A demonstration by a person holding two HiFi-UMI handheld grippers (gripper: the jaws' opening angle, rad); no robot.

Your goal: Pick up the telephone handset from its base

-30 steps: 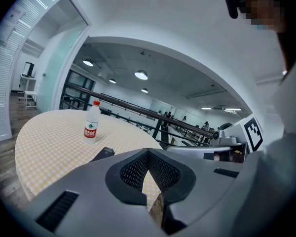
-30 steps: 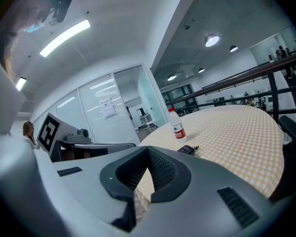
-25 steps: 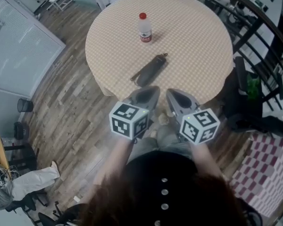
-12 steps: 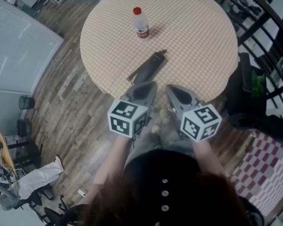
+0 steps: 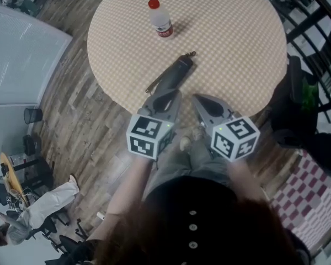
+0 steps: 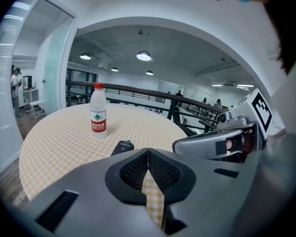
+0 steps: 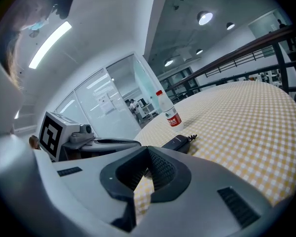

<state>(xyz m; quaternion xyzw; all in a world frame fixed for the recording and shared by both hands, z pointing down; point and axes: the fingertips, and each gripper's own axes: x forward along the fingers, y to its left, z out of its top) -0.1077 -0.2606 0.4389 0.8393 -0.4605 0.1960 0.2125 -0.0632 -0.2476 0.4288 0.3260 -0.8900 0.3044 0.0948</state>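
Handset flat on table, near edge | bottle beyond, well apart

Left gripper and right gripper held side by side, angled slightly downward, jaws together, empty

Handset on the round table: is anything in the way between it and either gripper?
Nothing visible. The handset lies on the table just ahead of the left gripper and right gripper, both shut; the bottle stands farther back, beyond it.
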